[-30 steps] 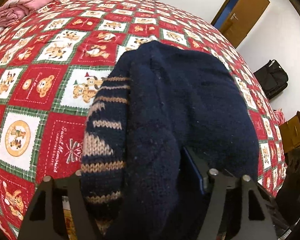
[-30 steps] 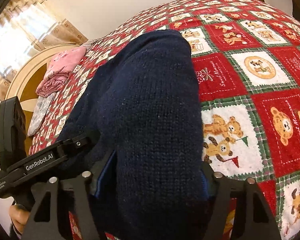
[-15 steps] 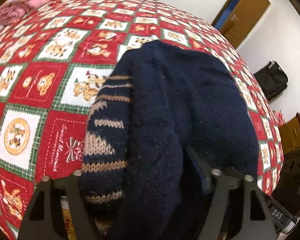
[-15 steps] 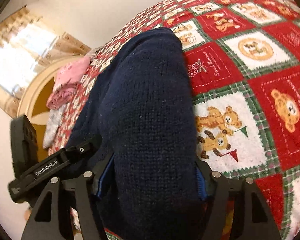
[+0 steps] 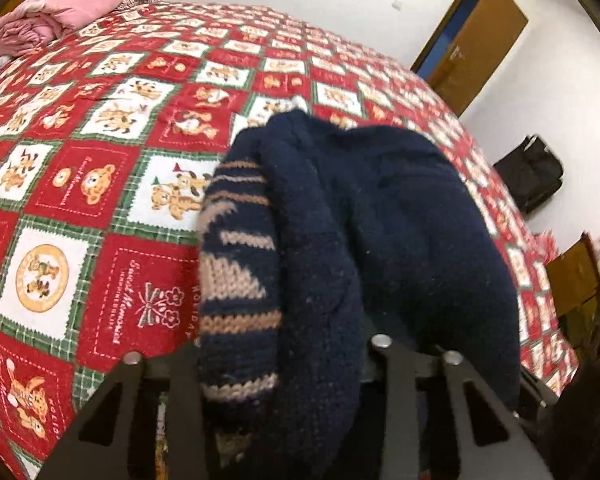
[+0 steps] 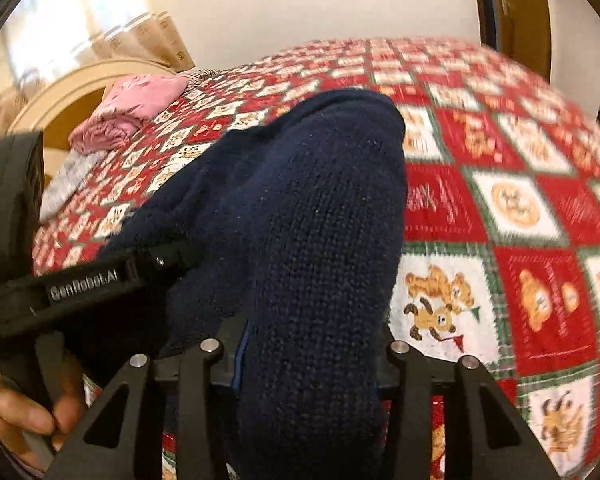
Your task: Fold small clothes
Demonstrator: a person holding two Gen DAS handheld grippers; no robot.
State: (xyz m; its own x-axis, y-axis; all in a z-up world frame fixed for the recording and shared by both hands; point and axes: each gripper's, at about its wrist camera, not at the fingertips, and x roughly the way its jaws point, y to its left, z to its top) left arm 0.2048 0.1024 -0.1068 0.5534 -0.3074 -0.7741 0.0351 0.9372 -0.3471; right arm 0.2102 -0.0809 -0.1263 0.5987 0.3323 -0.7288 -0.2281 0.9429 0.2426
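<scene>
- On the bed, near its front edge, lies the navy knit sweater (image 5: pixel 400 232), bunched into a thick roll, its tan-striped part (image 5: pixel 236 280) on the left side in the left wrist view.
- Left gripper (image 5: pixel 284 364): jaws closing around the striped and navy folds; much narrower than a second ago, when they stood wide. Knit fills the gap between them; pads hidden under the wool, so a firm pinch is likely but I can't confirm it.
- Right gripper (image 6: pixel 308 352): jaws closing too, on the plain navy end of the same roll (image 6: pixel 312 240); gap clearly tighter than half a second ago, wool bulging up between the fingers.
- Both views are blurrier and the quilt pattern has shifted since the earlier frames, so both hands are moving with the garment, looks like a lift.
- Judgement: release-and-regrip just done; both ends are now being taken, next is probably carrying or flipping the bundle for another fold. Fold not finished, the sweater is still lumpy.
- Risk: thick knit could slip from a partial pinch, or only the top layer comes up.
- Person's hand (image 6: pixel 24 420) holds the left gripper's handle, seen in the right wrist view.
- Under it all: red teddy-bear quilt (image 5: pixel 100 200).
- Farther out: pink folded bedding (image 5: pixel 60 8) at the headboard, brown door (image 5: pixel 472 36), black bag (image 5: pixel 532 172) by the wall.
</scene>
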